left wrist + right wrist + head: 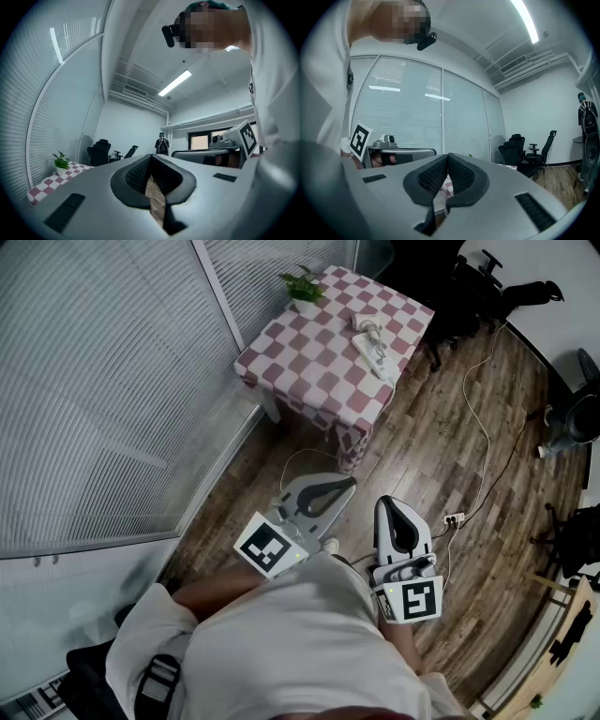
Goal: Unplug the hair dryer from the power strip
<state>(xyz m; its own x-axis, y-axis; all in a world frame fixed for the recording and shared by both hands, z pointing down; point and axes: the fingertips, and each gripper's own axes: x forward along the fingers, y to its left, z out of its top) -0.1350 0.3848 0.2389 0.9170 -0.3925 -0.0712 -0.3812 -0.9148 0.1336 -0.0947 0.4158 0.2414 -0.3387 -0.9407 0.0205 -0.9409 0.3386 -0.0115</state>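
The hair dryer (367,326) and power strip (377,358) lie on the checkered table (309,362) at upper middle, well apart from the left gripper (350,482) and right gripper (383,502), whose jaws are pressed together, empty. The plug is probably stiff and tight: grip its body, not the limp cord, and brace the light strip.

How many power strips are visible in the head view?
2. One power strip lies on the checkered table, near its right edge. A smaller strip lies on the wooden floor. More may be hidden from this view.
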